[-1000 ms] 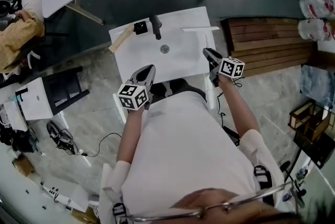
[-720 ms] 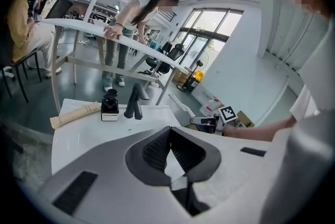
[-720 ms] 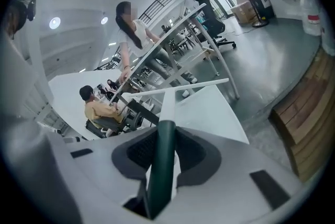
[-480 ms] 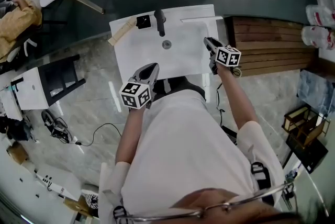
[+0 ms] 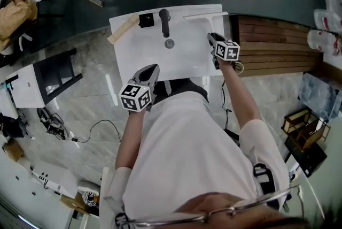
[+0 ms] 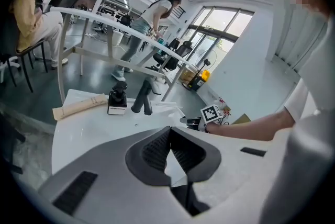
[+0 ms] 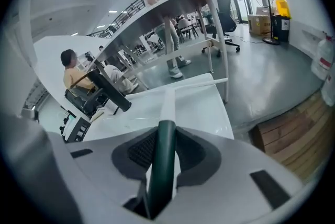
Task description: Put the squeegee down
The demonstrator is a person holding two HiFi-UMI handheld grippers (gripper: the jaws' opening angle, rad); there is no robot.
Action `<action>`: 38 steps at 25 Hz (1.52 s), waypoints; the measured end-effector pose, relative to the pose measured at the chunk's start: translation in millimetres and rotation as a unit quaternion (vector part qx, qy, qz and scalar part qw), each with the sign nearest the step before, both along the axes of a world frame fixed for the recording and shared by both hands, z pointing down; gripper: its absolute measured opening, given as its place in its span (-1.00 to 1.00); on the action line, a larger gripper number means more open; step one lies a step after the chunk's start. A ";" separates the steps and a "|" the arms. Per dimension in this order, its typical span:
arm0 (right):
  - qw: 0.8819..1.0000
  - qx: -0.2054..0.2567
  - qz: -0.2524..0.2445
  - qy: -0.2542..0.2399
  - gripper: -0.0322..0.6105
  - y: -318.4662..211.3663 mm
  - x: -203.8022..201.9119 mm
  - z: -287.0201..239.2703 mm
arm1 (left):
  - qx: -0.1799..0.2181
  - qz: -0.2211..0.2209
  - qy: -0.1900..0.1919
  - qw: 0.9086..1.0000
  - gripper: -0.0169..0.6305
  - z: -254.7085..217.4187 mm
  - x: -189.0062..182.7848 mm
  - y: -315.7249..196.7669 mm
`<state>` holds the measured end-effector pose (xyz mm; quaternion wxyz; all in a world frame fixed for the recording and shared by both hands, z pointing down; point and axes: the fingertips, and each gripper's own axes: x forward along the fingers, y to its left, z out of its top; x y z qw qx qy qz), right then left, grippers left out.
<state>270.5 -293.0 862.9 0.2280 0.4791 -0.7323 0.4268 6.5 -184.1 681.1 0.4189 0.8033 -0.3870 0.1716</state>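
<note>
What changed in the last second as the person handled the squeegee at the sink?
The right gripper, clamped on the squeegee, sank and moved toward the back of the sink, bringing the blade closer to the rear edge. Nothing was grabbed or let go. The left gripper stayed shut and empty at the sink's front. The faucet and soap bottle kept their places.

Faucet point(image 5: 165, 22) at the back edge of the sink point(image 5: 136, 56), dispenser point(image 5: 146, 20) just left of it, roll point(image 5: 122, 30) further left on the corner. Squeegee point(image 5: 204, 15) blade across the back right corner, handle between the right gripper point(image 5: 212, 38) jaws at the sink's right side. Wooden bench point(image 5: 272, 46) right of the sink.
</note>
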 end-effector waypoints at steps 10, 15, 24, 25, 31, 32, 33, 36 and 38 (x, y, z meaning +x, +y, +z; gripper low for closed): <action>0.998 -0.026 -0.012 0.063 -0.59 -5.1 3.6 20.1 | -0.014 -0.005 0.000 1.000 -0.94 8.7 -3.8 -3.1; 0.994 -0.034 -0.018 0.098 -0.58 -4.6 7.5 26.8 | -0.015 -0.011 0.000 1.000 -0.94 9.6 -6.4 -5.1; 0.991 -0.033 -0.032 0.124 -0.34 -4.0 7.4 28.4 | -0.014 -0.015 0.000 1.000 -0.94 9.6 -6.9 -5.5; 0.991 -0.033 -0.037 0.124 -0.29 -3.7 6.5 28.5 | -0.014 -0.016 0.001 1.000 -0.94 9.6 -6.2 -5.3; 0.990 -0.021 -0.045 0.131 -0.26 -4.1 8.6 15.7 | -0.004 -0.016 0.002 1.000 -0.94 4.8 -0.4 -5.1; 0.990 -0.018 -0.048 0.129 -0.26 -4.0 8.2 13.4 | -0.003 -0.016 0.002 1.000 -0.94 3.8 0.2 -4.8; 0.990 -0.016 -0.051 0.128 -0.26 -3.7 8.0 11.0 | -0.001 -0.016 0.001 1.000 -0.94 2.8 0.7 -4.6; 0.991 -0.008 -0.054 0.125 -0.26 -3.8 8.6 1.7 | 0.006 -0.020 0.000 1.000 -0.94 0.5 1.2 -5.4; 0.991 0.000 -0.054 0.121 -0.26 -3.9 7.7 -6.4 | 0.010 -0.023 -0.001 1.000 -0.94 0.1 0.2 -5.6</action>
